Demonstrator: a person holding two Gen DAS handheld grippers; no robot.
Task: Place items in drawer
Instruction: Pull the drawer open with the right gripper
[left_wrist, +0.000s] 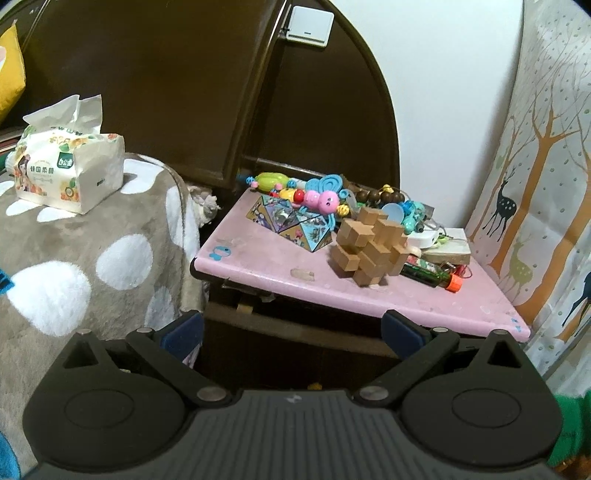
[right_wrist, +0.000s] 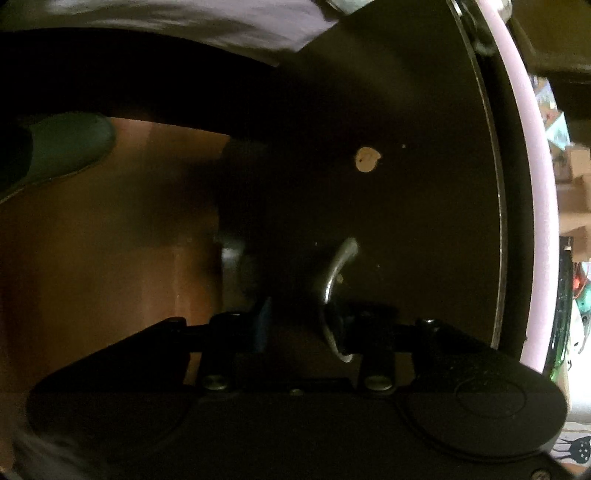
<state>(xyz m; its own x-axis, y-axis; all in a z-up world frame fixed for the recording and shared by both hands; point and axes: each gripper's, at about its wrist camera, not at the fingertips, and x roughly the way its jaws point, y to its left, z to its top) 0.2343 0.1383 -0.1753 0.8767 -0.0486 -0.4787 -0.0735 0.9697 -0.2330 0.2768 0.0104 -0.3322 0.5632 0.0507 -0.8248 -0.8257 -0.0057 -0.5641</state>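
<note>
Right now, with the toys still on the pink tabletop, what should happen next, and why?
Probably pull the metal drawer handle outward: the right gripper sits at it, while the left gripper hangs open and empty, and the wooden puzzle waits on top.

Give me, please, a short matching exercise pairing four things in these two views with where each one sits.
Things:
1. wooden puzzle
2. tissue pack
3. green tube
4. metal handle

Places:
A. on the spotted blanket
B. on the dark drawer front
C. middle of the pink tabletop
D. just right of the wooden puzzle, lying flat

Pairs: 1-C, 2-A, 3-D, 4-B
</note>
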